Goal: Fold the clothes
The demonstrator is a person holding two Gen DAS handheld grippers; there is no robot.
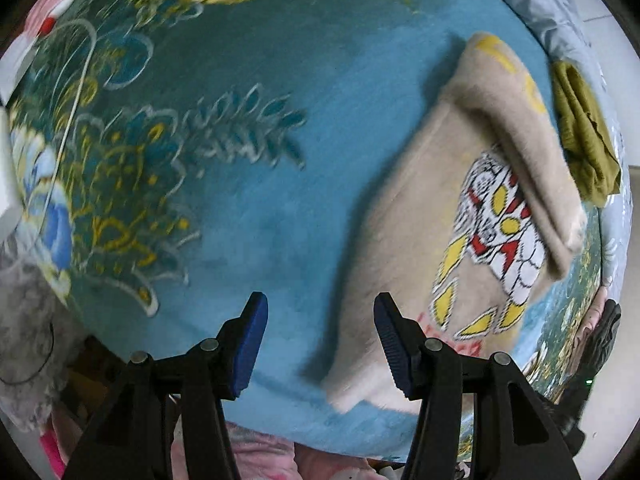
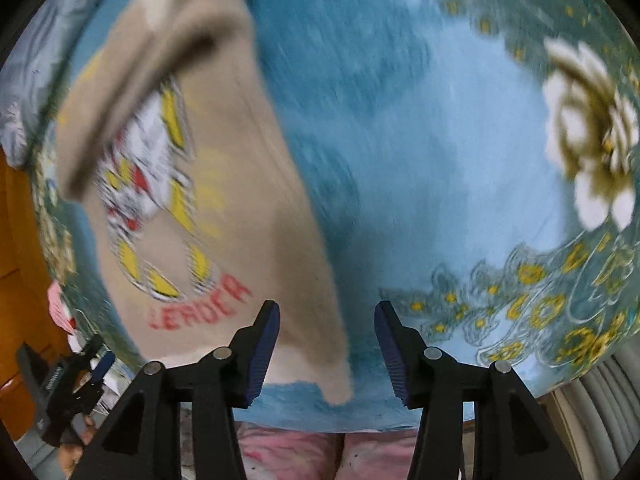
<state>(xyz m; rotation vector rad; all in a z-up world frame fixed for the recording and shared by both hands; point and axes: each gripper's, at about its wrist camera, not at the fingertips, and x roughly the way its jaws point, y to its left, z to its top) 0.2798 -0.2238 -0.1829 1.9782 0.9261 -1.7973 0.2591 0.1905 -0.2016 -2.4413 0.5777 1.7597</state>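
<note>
A beige sweater (image 1: 408,240) with a white, red and yellow cartoon print and red lettering lies on a blue floral blanket (image 1: 248,92). Its upper part is folded over the print. My left gripper (image 1: 320,344) is open and empty, held above the blanket just left of the sweater's bottom hem. My right gripper (image 2: 326,348) is open and empty above the sweater's (image 2: 224,184) lower right corner. The left gripper also shows at the lower left of the right wrist view (image 2: 80,376). Both views are motion-blurred.
An olive green garment (image 1: 584,148) lies bunched beyond the sweater. Grey-blue bedding (image 1: 532,4) lies at the far side. Pink fabric (image 2: 292,452) sits below the blanket's near edge. A wooden surface (image 2: 16,280) is at the left of the right wrist view.
</note>
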